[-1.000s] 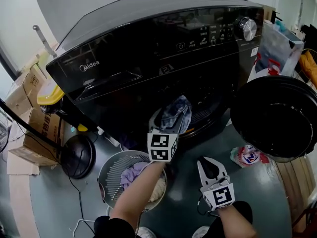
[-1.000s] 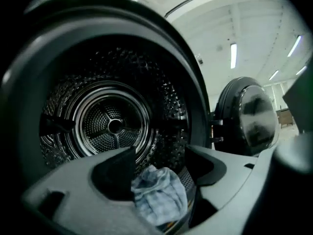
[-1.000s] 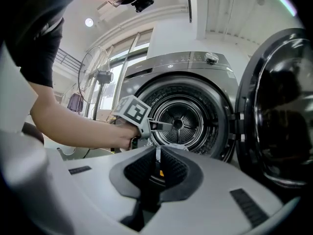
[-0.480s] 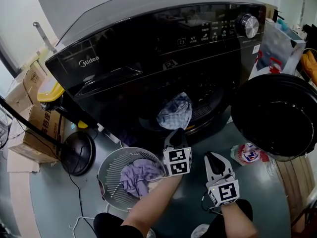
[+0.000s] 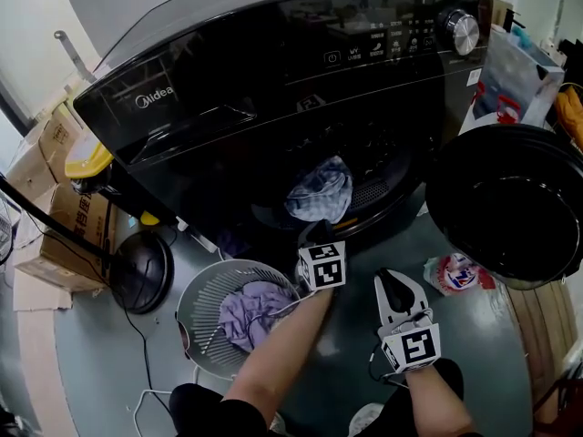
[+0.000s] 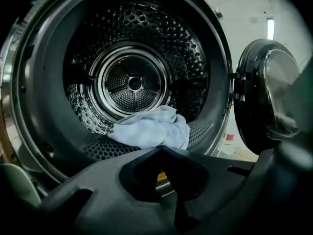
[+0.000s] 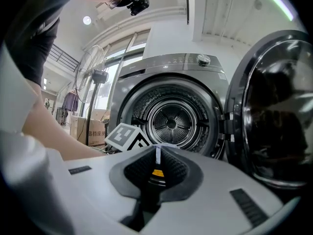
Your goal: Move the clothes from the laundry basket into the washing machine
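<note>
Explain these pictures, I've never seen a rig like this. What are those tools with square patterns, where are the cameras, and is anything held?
A person loads a washing machine with two handheld pincer tools; the patterned cubes are part of them. One picture looks down from the person's head camera. The others look along each tool's jaws into the drum. A blue cloth lies at the drum's front; purple clothes lie in the laundry basket on the floor. The left gripper and right gripper are both shut, holding nothing.

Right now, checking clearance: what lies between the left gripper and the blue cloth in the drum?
Nothing: in the left gripper view the left gripper, shut, faces the blue cloth across bare space.
</note>
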`<state>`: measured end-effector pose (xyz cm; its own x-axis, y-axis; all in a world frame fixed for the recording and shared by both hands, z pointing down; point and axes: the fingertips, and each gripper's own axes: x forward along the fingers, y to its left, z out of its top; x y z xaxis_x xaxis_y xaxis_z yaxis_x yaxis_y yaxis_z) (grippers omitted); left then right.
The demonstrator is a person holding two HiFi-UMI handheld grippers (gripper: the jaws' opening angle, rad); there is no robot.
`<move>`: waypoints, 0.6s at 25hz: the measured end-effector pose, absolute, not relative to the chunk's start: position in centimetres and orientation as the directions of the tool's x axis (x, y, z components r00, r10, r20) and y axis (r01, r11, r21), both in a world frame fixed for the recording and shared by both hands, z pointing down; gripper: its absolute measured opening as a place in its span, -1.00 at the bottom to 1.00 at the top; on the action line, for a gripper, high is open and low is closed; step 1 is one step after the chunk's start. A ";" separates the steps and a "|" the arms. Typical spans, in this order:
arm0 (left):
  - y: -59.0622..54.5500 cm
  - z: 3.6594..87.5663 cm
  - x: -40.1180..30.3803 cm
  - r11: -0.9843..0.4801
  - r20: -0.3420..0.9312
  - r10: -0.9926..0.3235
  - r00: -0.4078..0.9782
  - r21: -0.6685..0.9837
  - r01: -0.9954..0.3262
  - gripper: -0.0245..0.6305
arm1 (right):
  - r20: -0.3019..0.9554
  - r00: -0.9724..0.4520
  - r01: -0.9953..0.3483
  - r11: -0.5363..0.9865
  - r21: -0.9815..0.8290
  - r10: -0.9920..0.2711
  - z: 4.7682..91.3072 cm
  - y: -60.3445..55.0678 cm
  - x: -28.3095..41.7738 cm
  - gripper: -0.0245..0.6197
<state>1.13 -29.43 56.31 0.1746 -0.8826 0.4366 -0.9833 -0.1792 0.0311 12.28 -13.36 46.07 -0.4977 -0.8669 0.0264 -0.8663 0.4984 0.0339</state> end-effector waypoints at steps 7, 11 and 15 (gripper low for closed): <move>-37.0 50.2 -0.1 -0.174 0.382 -0.911 0.155 -0.015 -0.985 -0.91 | 0.006 -0.501 -0.865 0.501 0.022 -0.865 44.8 -12.9 12.3 -0.88; -37.5 47.7 -0.3 -0.191 0.345 -0.923 0.172 -0.022 -0.981 -0.91 | 0.005 -0.500 -0.866 0.500 0.020 -0.866 44.8 -12.7 12.3 -0.88; -35.0 45.4 0.4 -0.248 0.279 -0.932 0.232 -0.023 -0.968 -0.91 | -0.013 -0.506 -0.863 0.506 -0.005 -0.863 44.1 -12.6 12.0 -0.88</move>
<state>0.38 -35.03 45.36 0.2322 -0.9318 0.2790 -0.9684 -0.2483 -0.0233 12.02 -12.65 44.06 -0.5056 -0.8627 -0.0132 -0.8627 0.5057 -0.0051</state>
